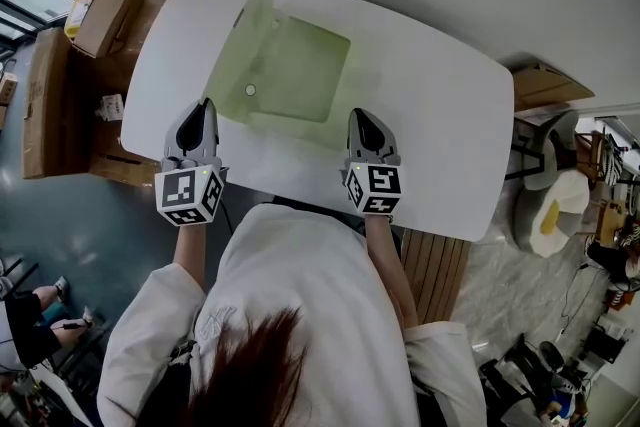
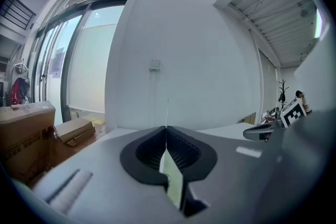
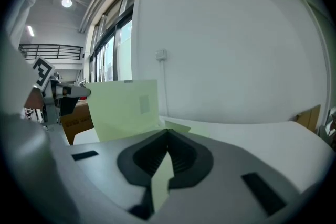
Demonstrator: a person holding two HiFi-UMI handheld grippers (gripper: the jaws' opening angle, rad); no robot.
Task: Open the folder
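A white table [image 1: 440, 115] stands by a plain white wall [image 2: 199, 60]. Tall windows [image 2: 79, 60] to the left, cardboard boxes [image 1: 105, 15] near them, dark floor [image 1: 90, 235], one ceiling lamp [image 3: 66, 2] lit.

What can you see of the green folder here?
The folder is thin, pale green, translucent plastic, with a small round fastener near its front-left corner. It lies on the white table, partly open: one leaf stands upright along its left side, pinched by the shut left gripper; the right gripper is shut on another leaf's near edge.
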